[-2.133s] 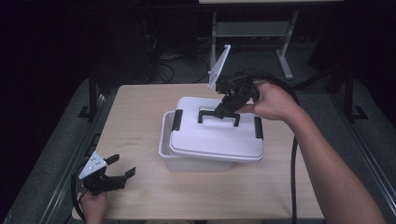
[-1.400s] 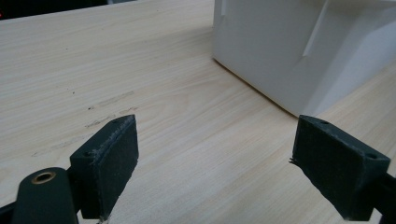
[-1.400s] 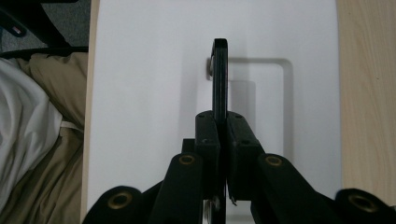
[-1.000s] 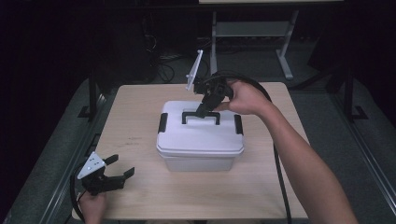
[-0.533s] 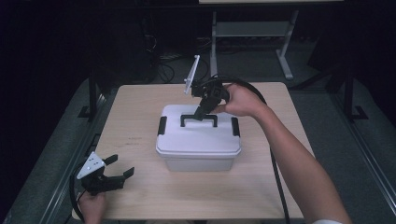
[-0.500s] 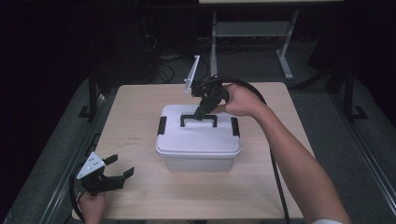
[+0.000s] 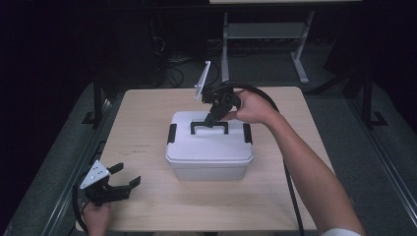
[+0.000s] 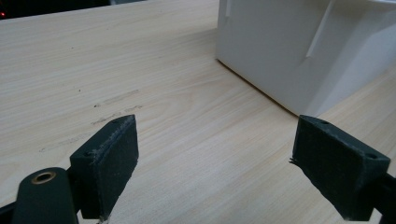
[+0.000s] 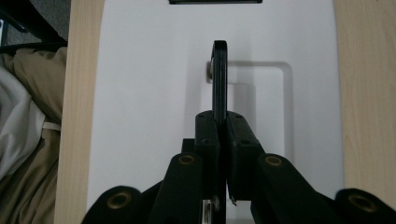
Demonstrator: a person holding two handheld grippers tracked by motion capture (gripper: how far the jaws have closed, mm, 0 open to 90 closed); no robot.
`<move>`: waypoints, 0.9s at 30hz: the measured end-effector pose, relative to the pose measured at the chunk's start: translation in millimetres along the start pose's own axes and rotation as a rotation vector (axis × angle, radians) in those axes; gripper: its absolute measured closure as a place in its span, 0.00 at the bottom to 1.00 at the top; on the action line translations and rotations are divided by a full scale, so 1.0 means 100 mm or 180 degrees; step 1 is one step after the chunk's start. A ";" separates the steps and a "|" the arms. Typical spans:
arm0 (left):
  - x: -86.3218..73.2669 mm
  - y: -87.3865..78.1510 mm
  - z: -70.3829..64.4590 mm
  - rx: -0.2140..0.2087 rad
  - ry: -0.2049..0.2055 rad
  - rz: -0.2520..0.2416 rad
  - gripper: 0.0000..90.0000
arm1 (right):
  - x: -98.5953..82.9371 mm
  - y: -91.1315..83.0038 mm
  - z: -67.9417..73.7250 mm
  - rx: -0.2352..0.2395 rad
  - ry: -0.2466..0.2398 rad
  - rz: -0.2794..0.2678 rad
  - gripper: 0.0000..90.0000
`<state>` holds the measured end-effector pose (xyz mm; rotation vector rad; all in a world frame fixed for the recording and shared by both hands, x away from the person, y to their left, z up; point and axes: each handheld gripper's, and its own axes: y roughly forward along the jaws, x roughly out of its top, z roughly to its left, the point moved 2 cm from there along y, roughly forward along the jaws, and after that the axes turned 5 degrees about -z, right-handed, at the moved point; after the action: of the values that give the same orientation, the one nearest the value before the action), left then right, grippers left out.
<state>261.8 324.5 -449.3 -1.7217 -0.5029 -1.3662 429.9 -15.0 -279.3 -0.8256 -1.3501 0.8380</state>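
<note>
- Over the middle of the table (image 7: 147, 123), seen from the high view, the right hand-held gripper (image 7: 212, 118) reaches down onto the black handle (image 7: 210, 126) of a white lidded box (image 7: 209, 150), its jaws clamped on the handle's bar; the handle stands upright, its long axis running across the table from left to right, with a black latch (image 7: 171, 132) at each end of the lid.
- At the table's near left corner in the same view, the left hand-held gripper (image 7: 115, 186) rests low with its jaws spread wide and nothing between them; the box lies ahead of it and to its right, well apart, so the right hand is plainly the nearer one. No other object stands on the table between either gripper and the box.
- Low along the tabletop, the left gripper view looks between two wide-open black pads (image 8: 114, 158) at bare wood, with a lower corner of the white box (image 8: 299, 51) ahead and to the right, not touching.
- Straight down on the lid (image 9: 154, 93), the right gripper view shows the jaws closed on the thin handle (image 9: 219, 79), seen edge-on and running away from the camera, directly above its moulded recess; a lift from here would likely be straight up. Beige cloth (image 9: 28, 116) lies beyond the table edge at left.
</note>
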 end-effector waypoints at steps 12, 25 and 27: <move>0.00 0.00 0.00 0.0000 -0.0003 0.0003 0.15 | -0.02 0.03 0.01 0.0018 -0.0010 0.0015 0.94; 0.00 0.00 0.00 0.0002 -0.0015 0.0001 0.15 | -0.02 0.11 -0.04 0.0055 0.0012 0.0012 0.93; 0.00 0.00 0.00 0.0001 -0.0017 0.0002 0.15 | -0.03 0.12 -0.04 0.0064 0.0037 0.0004 0.93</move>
<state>261.7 325.0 -449.6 -1.7256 -0.5057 -1.3613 433.1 -11.8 -291.0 -0.8144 -1.3292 0.8454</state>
